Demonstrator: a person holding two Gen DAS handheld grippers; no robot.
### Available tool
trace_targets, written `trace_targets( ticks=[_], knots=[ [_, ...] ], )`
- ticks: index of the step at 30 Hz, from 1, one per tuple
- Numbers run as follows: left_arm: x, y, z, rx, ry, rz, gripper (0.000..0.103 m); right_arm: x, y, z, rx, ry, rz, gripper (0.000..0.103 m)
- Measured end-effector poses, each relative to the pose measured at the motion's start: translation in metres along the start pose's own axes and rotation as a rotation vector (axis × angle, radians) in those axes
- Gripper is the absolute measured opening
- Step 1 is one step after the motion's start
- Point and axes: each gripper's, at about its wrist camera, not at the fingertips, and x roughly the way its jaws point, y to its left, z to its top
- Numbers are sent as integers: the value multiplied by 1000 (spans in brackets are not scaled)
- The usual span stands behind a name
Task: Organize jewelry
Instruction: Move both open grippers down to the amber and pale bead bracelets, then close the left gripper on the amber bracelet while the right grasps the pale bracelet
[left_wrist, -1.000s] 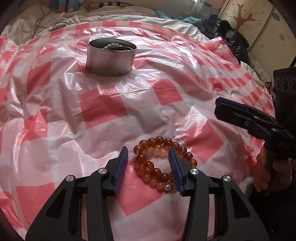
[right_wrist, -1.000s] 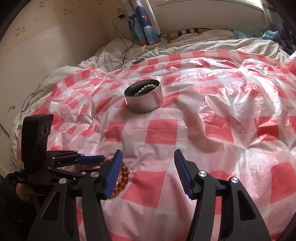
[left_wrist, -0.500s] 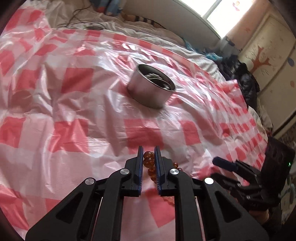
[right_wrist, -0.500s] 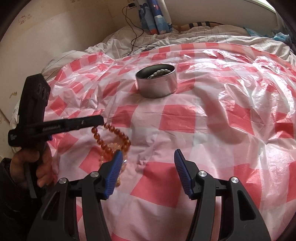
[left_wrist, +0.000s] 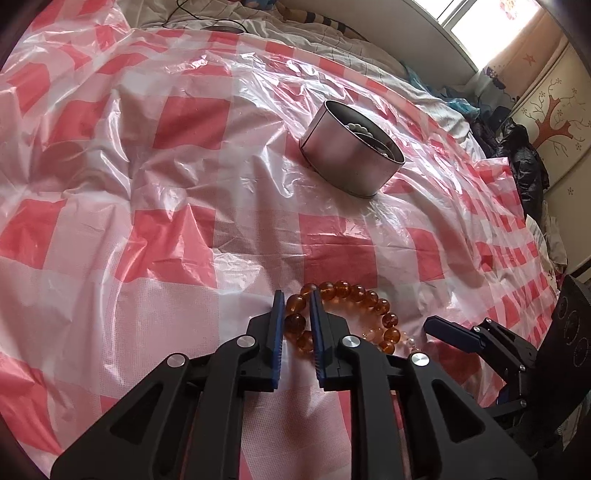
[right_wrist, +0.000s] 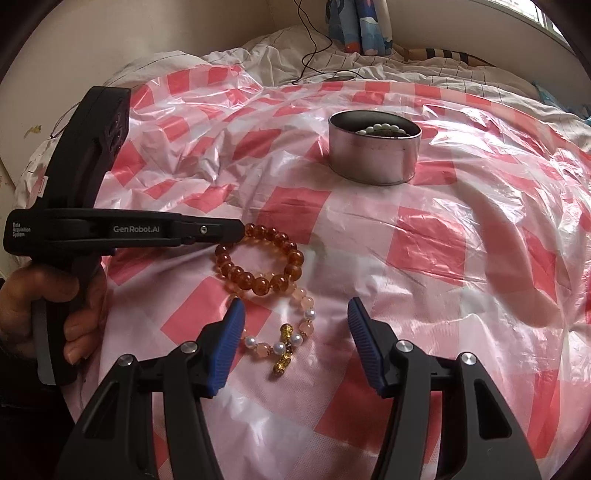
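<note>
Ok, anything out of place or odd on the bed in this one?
Nothing damaged or spilled. Two bracelets lie outside the tin: the amber bracelet, its beads between the left claw's pads, which are opening slightly, and the pink-and-pearl bracelet partly tucked under it. The plastic sheet is wrinkled.

left claw (left_wrist: 297, 321) nearly closed, jaws opening — right claw (right_wrist: 295, 332) wide, tilted downward

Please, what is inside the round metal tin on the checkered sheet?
Inside the metal tin a string of white beads lies against the far wall. The near wall hides the bottom of the tin, so anything else inside cannot be seen.
</note>
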Motion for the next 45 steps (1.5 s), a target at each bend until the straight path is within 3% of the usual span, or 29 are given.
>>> trace_targets(
  ticks=[15, 23, 29, 33, 45],
  knots=[
    [-2, -21, -6, 128, -27, 98, 30, 7, 5, -4, -41, 25, -25, 55],
    [-3, -27, -7, 173, -41, 142, 37, 8, 8, -5, -55, 32, -18, 43],
    [-3, -33, -9, 212, -47, 170, 40, 8, 7, -6, -48, 41, -13, 20],
    [-3, -36, -10, 228, -52, 179, 43, 7, 6, -7, -39, 41, -12, 11],
    [-5, -46, -13, 288, -69, 221, 47, -3, -5, -4, -7, 19, -23, 9]
  ],
)
